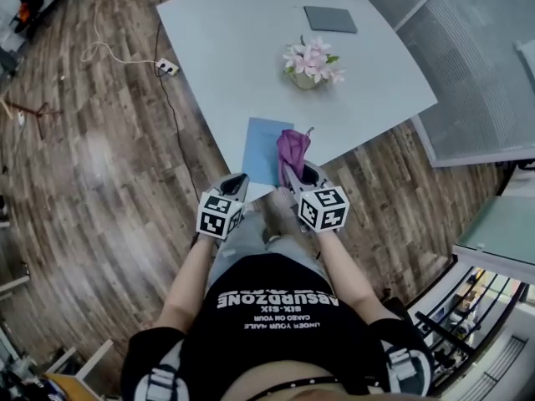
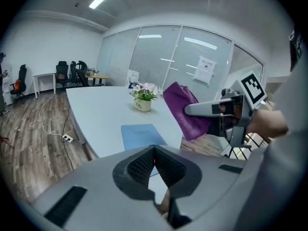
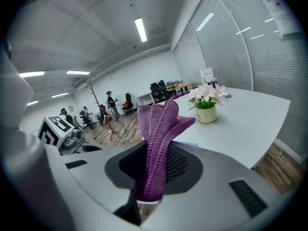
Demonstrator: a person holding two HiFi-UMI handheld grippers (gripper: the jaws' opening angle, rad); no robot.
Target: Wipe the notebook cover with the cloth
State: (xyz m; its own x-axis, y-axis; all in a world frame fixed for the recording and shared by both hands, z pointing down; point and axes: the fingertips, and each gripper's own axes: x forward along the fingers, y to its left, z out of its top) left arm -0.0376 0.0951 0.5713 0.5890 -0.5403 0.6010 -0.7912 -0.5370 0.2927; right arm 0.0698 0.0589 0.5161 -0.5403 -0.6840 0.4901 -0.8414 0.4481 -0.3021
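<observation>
A light blue notebook [image 1: 261, 150] [image 2: 142, 136] lies flat at the near edge of the white table [image 1: 242, 48]. My right gripper [image 1: 294, 172] [image 3: 161, 165] is shut on a purple cloth [image 1: 292, 147] [image 3: 161, 129], which stands up out of the jaws in a bunched fold. It hangs above the notebook's right edge, apart from the cover. My left gripper [image 1: 235, 185] [image 2: 154, 150] is shut on nothing, just off the table's edge by the notebook's near left corner. From the left gripper view the cloth [image 2: 185, 110] hangs to the right of the notebook.
A small pot of pink flowers [image 1: 311, 63] [image 2: 143, 102] [image 3: 208, 110] stands mid-table beyond the notebook. A dark flat pad [image 1: 330, 19] lies at the far side. A power strip and cable [image 1: 167, 67] lie on the wooden floor to the left. Glass partitions run along the right.
</observation>
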